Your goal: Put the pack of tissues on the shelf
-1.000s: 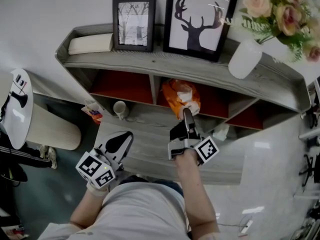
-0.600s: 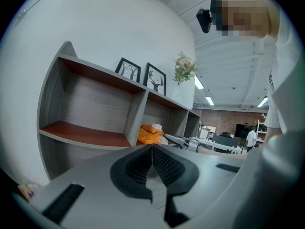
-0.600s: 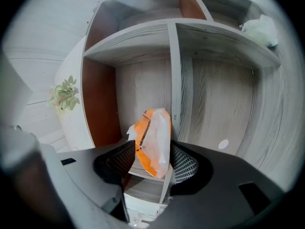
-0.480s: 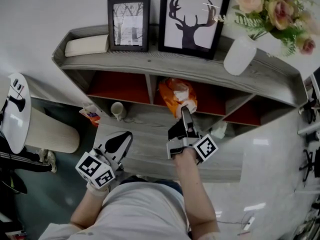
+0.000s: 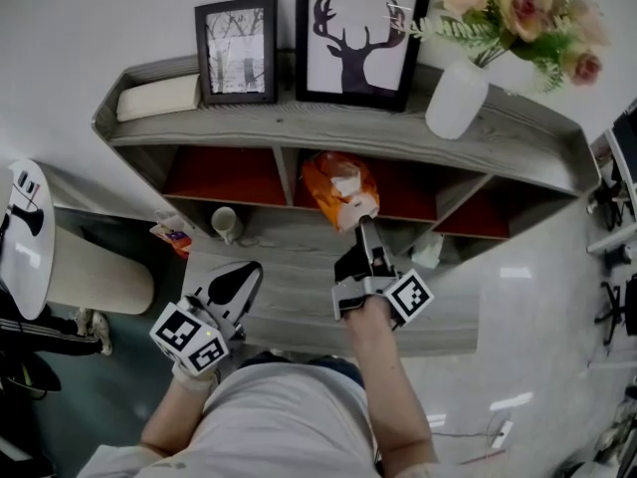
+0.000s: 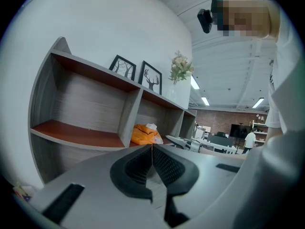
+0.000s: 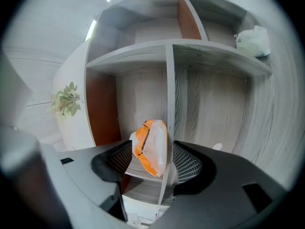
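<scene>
Sitting in middle shelf bay point(image 5: 408, 189): tissue pack point(image 5: 336, 187), between right claw point(image 5: 364, 225) jaws just opened wide; left claw point(image 5: 253, 268) together.

The right gripper point(image 5: 364, 229) reaches, arm outstretched, to the middle compartment of the shelf point(image 5: 299, 127). Its jaws have just been opening wide, with the pack of tissues point(image 5: 333, 189) between them. The left gripper point(image 5: 247, 275) hangs low before the shelf, its jaws closed together on nothing.
</scene>
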`<control>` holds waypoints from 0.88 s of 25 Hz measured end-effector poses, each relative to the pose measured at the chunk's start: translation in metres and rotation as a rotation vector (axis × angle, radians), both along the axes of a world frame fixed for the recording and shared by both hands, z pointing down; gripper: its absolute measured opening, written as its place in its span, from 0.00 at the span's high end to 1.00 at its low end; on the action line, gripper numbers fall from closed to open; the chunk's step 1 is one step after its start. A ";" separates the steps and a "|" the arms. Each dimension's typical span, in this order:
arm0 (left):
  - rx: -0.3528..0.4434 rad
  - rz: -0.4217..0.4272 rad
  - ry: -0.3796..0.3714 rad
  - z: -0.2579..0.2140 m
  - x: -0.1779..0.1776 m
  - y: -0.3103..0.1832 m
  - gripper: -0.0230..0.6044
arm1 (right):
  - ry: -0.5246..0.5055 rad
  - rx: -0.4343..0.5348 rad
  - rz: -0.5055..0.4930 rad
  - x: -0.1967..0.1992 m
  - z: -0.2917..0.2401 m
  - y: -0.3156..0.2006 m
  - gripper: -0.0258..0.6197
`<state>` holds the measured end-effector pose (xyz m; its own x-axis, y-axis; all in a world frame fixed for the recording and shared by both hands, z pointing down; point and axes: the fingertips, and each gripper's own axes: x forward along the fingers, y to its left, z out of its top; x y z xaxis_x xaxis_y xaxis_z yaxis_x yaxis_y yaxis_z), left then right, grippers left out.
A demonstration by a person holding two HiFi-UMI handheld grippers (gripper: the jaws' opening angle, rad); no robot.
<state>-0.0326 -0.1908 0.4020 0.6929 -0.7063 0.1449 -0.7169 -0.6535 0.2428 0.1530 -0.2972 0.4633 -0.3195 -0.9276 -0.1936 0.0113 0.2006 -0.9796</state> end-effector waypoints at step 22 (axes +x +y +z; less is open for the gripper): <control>0.009 0.283 0.032 -0.002 0.077 -0.006 0.94 | 0.733 0.199 0.013 0.002 -0.050 0.092 0.87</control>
